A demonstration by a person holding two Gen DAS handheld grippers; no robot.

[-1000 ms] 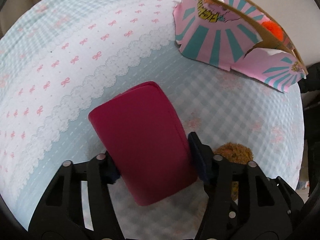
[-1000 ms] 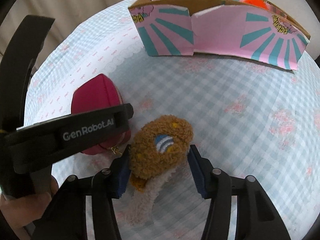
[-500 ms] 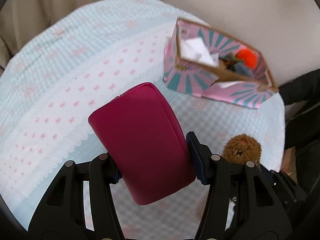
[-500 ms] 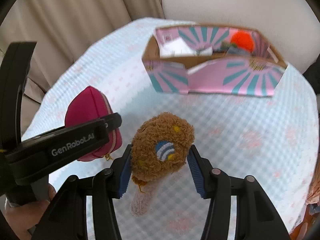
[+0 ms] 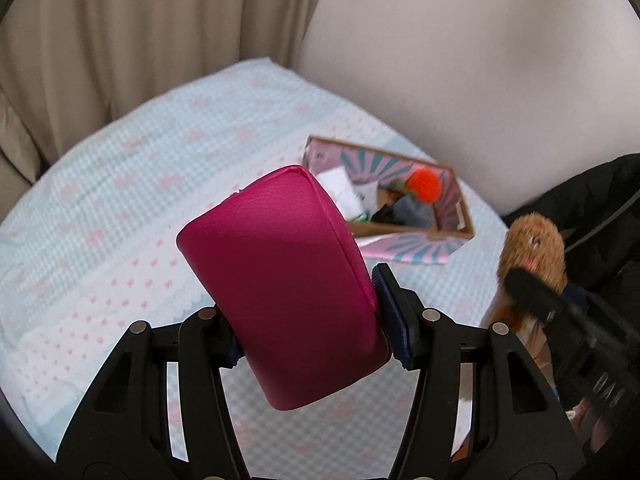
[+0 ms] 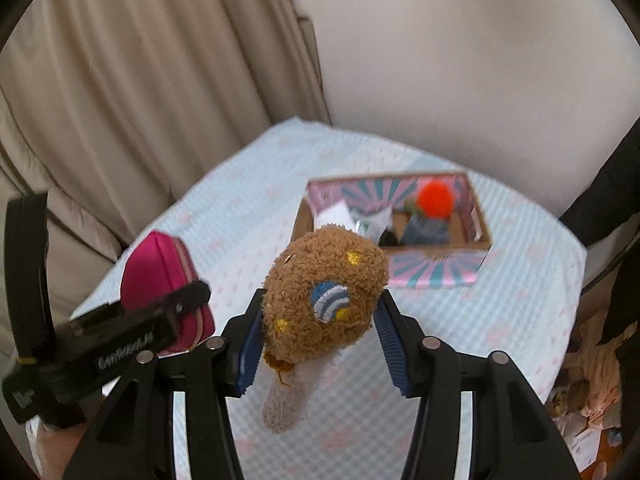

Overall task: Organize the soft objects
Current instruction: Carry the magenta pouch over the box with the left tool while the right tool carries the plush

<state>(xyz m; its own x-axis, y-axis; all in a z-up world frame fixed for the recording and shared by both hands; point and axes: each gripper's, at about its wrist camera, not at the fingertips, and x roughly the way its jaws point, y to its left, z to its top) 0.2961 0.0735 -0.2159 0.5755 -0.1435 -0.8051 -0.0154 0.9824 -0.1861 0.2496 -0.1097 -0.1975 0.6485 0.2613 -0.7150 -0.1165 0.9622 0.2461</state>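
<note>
Left tool [image 5: 316, 330]: clamped on a magenta zip pouch [image 5: 286, 286], held in the air above the tablecloth, nearer the camera than the box.
Right tool [image 6: 316, 344]: clamped on a brown plush toy [image 6: 324, 300], pads pressing both its sides; also held in the air, on the near side of the box.
Magenta zip pouch: tilted, its far end pointing toward the box; in the right wrist view it shows left of the plush, well apart from the box.
Brown plush toy: stitched blue-and-white patch and yellow spots on the back, a pale limb hanging below.
Landmark, cardboard box [image 6: 436, 270]: pink with teal rays, open top, standing on the far part of the worktop.
Inside the box: an orange pompom [image 6: 435, 200] at the far right corner, grey and dark soft items beside it, white paper at the left end.
Worktop cover: pale blue gingham tablecloth [image 5: 132, 152] with pink bows.
Behind the box: beige curtain [image 6: 140, 80].
</note>
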